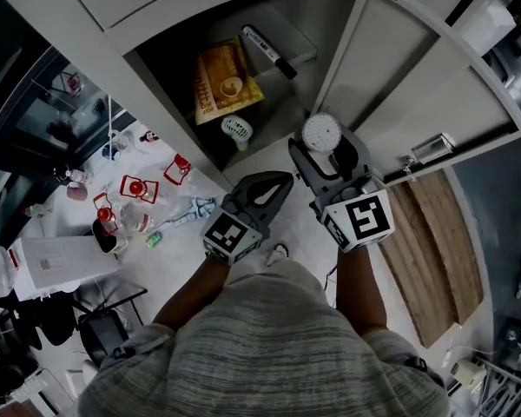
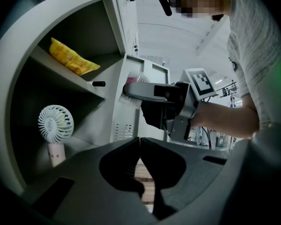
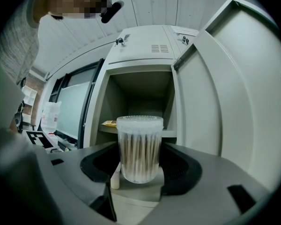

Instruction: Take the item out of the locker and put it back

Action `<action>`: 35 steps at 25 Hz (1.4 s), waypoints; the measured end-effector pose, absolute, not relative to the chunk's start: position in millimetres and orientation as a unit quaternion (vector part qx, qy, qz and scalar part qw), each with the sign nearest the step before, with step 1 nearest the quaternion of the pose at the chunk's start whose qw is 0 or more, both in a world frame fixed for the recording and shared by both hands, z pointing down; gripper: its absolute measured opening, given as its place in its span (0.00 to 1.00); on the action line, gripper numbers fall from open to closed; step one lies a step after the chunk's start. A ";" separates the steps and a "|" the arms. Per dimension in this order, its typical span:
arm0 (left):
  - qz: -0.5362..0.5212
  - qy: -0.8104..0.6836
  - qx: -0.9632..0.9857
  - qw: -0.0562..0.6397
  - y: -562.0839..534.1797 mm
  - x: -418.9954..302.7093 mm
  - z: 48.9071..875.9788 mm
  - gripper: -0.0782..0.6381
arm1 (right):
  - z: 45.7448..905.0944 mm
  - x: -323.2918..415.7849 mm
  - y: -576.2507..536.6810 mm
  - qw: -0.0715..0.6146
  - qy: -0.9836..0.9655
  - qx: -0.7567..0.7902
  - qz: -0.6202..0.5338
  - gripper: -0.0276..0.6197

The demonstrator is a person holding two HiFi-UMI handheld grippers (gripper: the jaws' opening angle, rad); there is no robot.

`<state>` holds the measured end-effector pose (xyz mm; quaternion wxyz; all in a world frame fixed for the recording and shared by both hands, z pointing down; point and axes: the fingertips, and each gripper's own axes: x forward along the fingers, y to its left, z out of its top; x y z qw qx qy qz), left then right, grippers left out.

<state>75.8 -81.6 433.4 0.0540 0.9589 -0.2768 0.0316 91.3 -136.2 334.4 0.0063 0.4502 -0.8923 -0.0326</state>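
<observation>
A clear tub of cotton swabs [image 3: 139, 146] with a white lid [image 1: 321, 133] sits upright between the jaws of my right gripper [image 3: 140, 172], which is shut on it just outside the open locker [image 1: 243, 50]. The locker's shelf carries a yellow packet [image 1: 226, 81] and a black marker [image 1: 269, 52]. Below the shelf stands a small white hand fan [image 2: 55, 125]. My left gripper [image 2: 139, 142] is shut on nothing, level with the lower compartment and left of the right gripper [image 2: 168, 104].
The locker door [image 1: 417, 76] hangs open to the right. Red-and-clear containers [image 1: 139, 188] and a white box [image 1: 56, 259] lie on the floor to the left. A wooden board [image 1: 434, 241] lies on the right.
</observation>
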 end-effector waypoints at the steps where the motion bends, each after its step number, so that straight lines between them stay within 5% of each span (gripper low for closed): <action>1: 0.032 -0.278 0.959 0.055 -81.7 75.9 434.1 0.12 | 335.7 91.2 -137.8 0.006 -0.893 0.450 -0.032 0.47; 35: 0.040 -0.317 0.945 0.074 -86.5 36.7 450.3 0.12 | 487.6 48.4 -240.1 0.116 -0.877 0.463 0.048 0.47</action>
